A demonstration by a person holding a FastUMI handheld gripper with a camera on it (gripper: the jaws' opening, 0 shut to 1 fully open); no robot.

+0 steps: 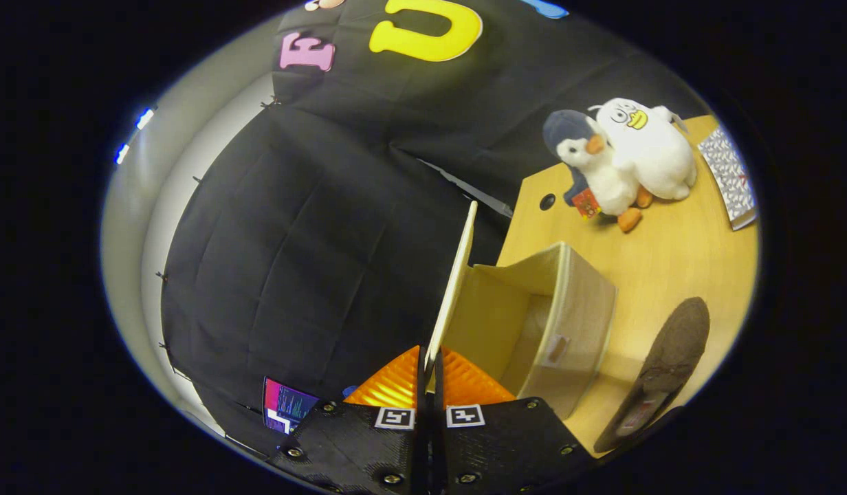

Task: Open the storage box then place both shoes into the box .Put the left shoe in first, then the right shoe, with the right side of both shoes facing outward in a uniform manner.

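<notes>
1 open storage box (568,309), lid (454,282) pinched in tool (429,375).

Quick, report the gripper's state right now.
Gripper: closed, both fingers pinching the edge of the storage box lid, which stands raised over the open storage box.

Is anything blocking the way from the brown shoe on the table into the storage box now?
Nothing visible does. The gripper is shut on the lid, holding it raised, so the storage box stands open and looks empty. The brown shoe lies beside the box on bare table; the plush toys sit well beyond.
</notes>
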